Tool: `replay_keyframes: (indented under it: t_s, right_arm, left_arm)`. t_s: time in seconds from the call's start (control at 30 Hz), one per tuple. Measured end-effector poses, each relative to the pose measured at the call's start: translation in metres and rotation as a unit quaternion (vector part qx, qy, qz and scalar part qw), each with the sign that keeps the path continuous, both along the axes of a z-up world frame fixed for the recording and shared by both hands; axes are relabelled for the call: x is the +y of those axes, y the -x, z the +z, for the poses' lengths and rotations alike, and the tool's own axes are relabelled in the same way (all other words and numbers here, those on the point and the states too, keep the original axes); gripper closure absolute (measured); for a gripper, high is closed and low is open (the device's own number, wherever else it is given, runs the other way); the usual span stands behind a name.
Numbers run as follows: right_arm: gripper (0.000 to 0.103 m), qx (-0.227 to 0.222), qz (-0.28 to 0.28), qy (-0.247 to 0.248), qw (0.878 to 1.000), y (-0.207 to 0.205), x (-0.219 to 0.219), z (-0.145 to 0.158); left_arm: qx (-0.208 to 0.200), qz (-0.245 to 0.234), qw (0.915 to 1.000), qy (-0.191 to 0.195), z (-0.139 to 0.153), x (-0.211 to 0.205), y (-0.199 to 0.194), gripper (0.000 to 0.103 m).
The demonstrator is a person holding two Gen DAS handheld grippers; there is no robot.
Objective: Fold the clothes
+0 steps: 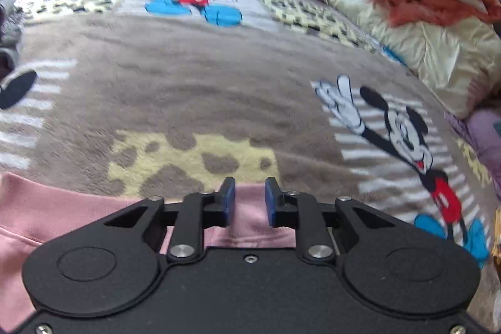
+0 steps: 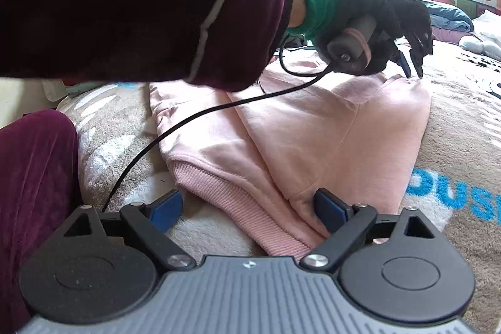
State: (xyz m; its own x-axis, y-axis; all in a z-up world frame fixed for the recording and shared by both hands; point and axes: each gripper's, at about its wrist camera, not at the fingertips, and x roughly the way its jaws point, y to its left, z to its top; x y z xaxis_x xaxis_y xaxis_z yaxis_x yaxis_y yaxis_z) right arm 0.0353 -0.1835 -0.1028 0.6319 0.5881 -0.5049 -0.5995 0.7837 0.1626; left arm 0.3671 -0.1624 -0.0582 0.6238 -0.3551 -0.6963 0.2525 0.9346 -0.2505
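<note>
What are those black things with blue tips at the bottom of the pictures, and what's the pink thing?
They are grabbing tools that a person holds, one in each hand. Each tool carries a camera looking out along its two fingers, so each picture is one tool's own view. The pink thing is a sweatshirt lying on a cartoon blanket on a bed, ready for folding. The left gripper sits at the sweatshirt's far edge, fingers slightly apart with pink cloth between them; whether it is pinching, I cannot tell. The right gripper is wide open by the ribbed hem. The gloved hand holds the left tool.
</note>
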Motion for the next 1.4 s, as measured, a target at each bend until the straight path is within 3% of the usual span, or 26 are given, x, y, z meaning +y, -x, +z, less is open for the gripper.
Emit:
replay_keyframes:
  t_s: [0.07, 0.13, 0.33, 0.6, 0.77, 0.97, 1.03, 1.1, 1.13, 1.3, 1.4]
  right_arm:
    - [0.011, -0.002, 0.001, 0.002, 1.000, -0.001, 0.001, -0.001]
    - [0.011, -0.004, 0.001, 0.002, 1.000, 0.000, -0.002, 0.000]
    - [0.011, -0.013, -0.006, 0.001, 1.000, 0.004, -0.003, 0.004]
    - [0.014, -0.047, -0.012, -0.002, 0.999, 0.028, -0.008, 0.018]
    - [0.015, -0.093, -0.034, 0.027, 0.995, 0.054, -0.012, 0.028]
    - [0.015, -0.125, -0.079, 0.053, 0.988, 0.049, -0.014, 0.026]
    - [0.015, -0.108, -0.082, 0.054, 0.989, 0.040, -0.013, 0.019]
    - [0.010, -0.042, -0.064, 0.071, 0.995, 0.027, -0.010, 0.004]
    - [0.010, -0.034, -0.059, 0.077, 0.995, 0.027, -0.008, 0.004]
    - [0.013, -0.069, -0.053, 0.081, 0.993, 0.041, -0.011, 0.015]
    - [0.015, -0.091, -0.051, 0.074, 0.992, 0.048, -0.015, 0.022]
  left_arm:
    - [-0.014, 0.000, 0.9999, 0.005, 0.012, 0.009, 0.012, 0.077]
    - [-0.032, 0.005, 0.9994, 0.009, 0.024, 0.023, 0.029, 0.050]
    - [-0.049, 0.017, 0.9977, 0.045, 0.045, 0.080, 0.090, 0.033]
    - [-0.042, 0.060, 0.9916, 0.107, 0.042, 0.159, 0.181, 0.031]
    - [-0.037, 0.104, 0.9798, 0.167, 0.028, 0.196, 0.221, 0.029]
    - [-0.017, 0.116, 0.9796, 0.163, 0.008, 0.212, 0.232, 0.029]
    - [-0.012, 0.118, 0.9762, 0.182, 0.003, 0.216, 0.232, 0.029]
    - [-0.005, 0.119, 0.9741, 0.192, -0.001, 0.218, 0.232, 0.029]
    - [-0.003, 0.120, 0.9744, 0.190, -0.003, 0.217, 0.232, 0.029]
    - [-0.005, 0.142, 0.9701, 0.197, -0.010, 0.224, 0.234, 0.031]
    - [-0.004, 0.150, 0.9656, 0.213, -0.013, 0.228, 0.233, 0.039]
